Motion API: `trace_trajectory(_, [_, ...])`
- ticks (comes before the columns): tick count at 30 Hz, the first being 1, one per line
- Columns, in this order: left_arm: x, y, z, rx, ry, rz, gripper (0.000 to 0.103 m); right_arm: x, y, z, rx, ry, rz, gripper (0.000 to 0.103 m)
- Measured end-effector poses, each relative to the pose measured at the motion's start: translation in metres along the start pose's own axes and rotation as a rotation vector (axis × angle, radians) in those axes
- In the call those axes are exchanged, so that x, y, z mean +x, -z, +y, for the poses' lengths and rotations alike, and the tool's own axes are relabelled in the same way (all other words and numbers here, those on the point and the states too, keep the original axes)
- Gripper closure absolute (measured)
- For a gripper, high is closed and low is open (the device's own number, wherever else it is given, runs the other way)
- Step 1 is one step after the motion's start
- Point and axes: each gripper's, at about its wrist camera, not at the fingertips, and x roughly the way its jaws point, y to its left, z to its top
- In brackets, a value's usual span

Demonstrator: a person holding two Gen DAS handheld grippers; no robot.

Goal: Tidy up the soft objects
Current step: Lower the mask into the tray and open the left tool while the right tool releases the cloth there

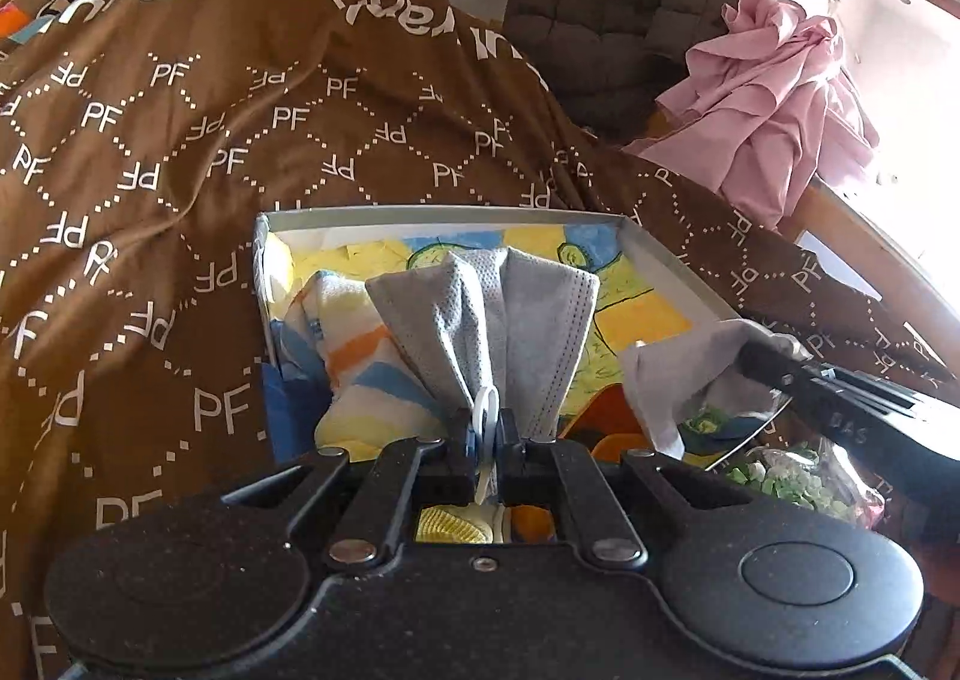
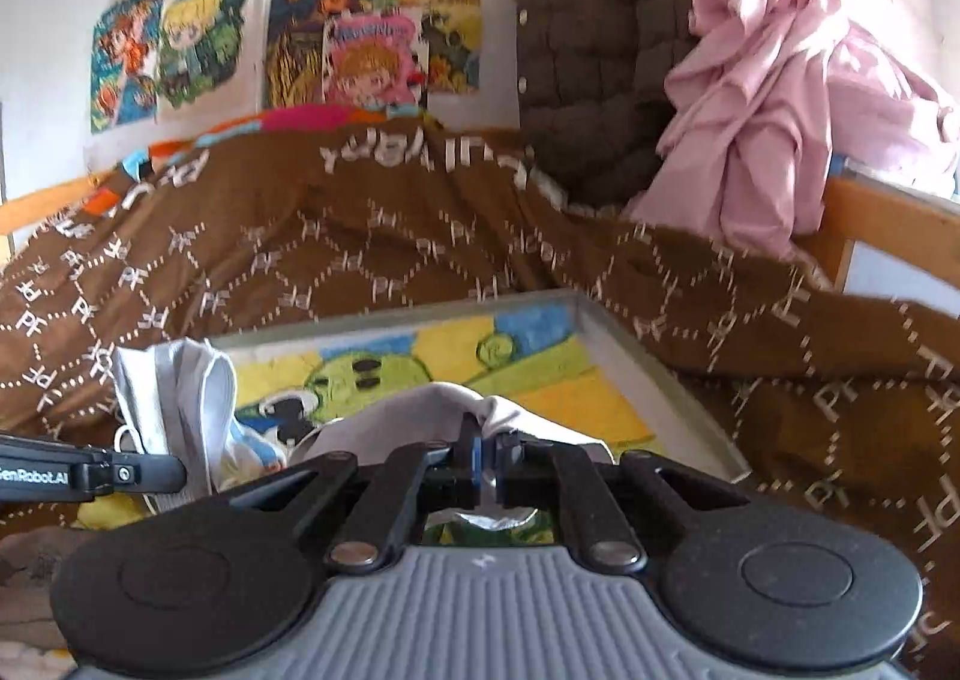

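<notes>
My left gripper (image 1: 489, 431) is shut on the ear loop and edge of a folded grey face mask (image 1: 498, 308). The mask fans upward over an open grey-rimmed box (image 1: 444, 215) with a colourful cartoon lining. A striped towel (image 1: 366, 362) lies in the box's left side. My right gripper (image 2: 489, 461) is shut on a pale white cloth (image 2: 420, 410) over the same box (image 2: 648, 374). In the left wrist view that cloth (image 1: 672, 374) hangs from the right gripper (image 1: 753, 359) at the box's right edge. In the right wrist view the grey mask (image 2: 180, 398) shows at the left.
A brown blanket (image 1: 180, 140) printed with "PF" covers the bed around the box. A pink garment (image 2: 768, 104) and a brown quilted jacket (image 2: 600, 50) hang at the back right beside a wooden bed frame (image 2: 882, 212). A clear bag of green sweets (image 1: 798, 482) lies near right.
</notes>
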Motion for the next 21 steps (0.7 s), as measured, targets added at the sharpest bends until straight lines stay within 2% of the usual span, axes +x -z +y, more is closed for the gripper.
trace_trajectory(7, [0.003, 0.000, 0.003, -0.018, 0.010, 0.008, 0.092, 0.013, 0.006, 0.008, -0.013, -0.005, 0.070, 0.097])
trace_trajectory(13, [0.001, 0.000, 0.001, -0.014, 0.003, -0.005, 0.087, 0.013, 0.004, 0.003, 0.016, -0.011, 0.090, 0.089])
trace_trajectory(15, [-0.001, 0.000, 0.000, -0.013, -0.004, -0.011, 0.079, 0.013, 0.003, 0.001, 0.025, -0.011, 0.099, 0.084])
trace_trajectory(17, [-0.003, 0.000, -0.001, -0.013, -0.017, -0.018, 0.071, 0.011, 0.002, 0.000, 0.032, -0.007, 0.099, 0.069])
trace_trajectory(21, [-0.008, -0.001, -0.003, -0.016, -0.026, -0.031, 0.059, 0.008, -0.002, -0.001, 0.051, -0.002, 0.110, 0.054])
